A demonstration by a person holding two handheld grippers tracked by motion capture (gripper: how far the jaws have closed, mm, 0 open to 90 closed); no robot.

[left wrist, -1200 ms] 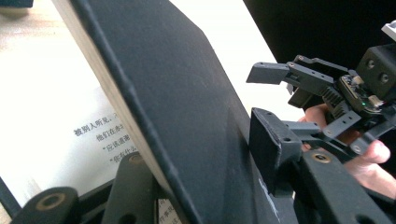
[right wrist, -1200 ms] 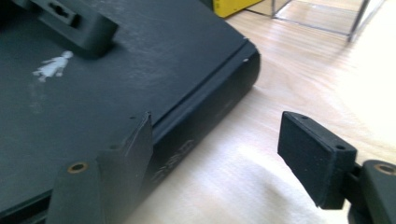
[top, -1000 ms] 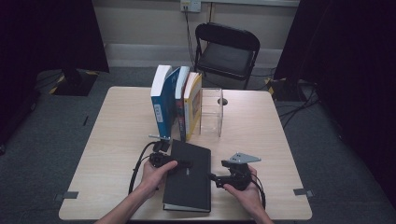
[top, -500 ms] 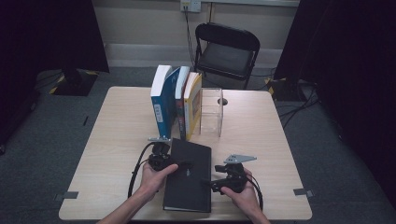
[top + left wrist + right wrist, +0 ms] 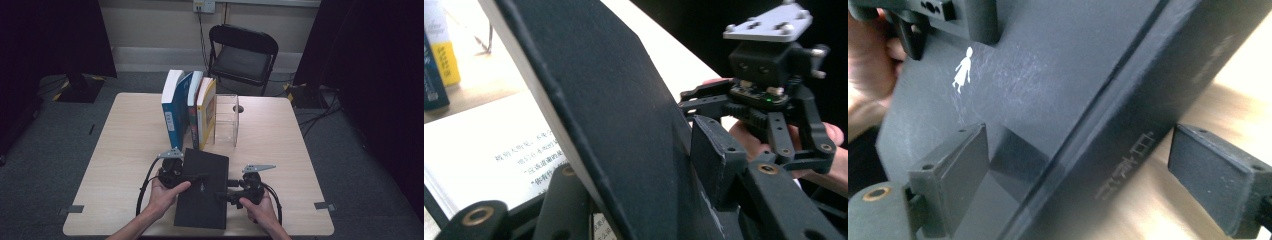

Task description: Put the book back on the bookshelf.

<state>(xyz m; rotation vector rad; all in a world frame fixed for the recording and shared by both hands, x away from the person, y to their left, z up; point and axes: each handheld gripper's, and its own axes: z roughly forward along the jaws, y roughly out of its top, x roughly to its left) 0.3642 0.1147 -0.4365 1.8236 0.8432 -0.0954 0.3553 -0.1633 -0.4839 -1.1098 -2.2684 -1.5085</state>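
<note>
Black book (image 5: 202,192) at the table's (image 5: 125,145) near edge, left gripper (image 5: 192,177) clamped on its raised cover, right gripper (image 5: 225,192) just opened, jaws loosely astride the spine

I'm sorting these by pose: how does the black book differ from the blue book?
The black book lies low near the table's front edge, its cover pinched by the left gripper; the blue book stands upright in a row, untouched. The black one is dark and nearly plain, the blue one bright. Both are thick.
</note>
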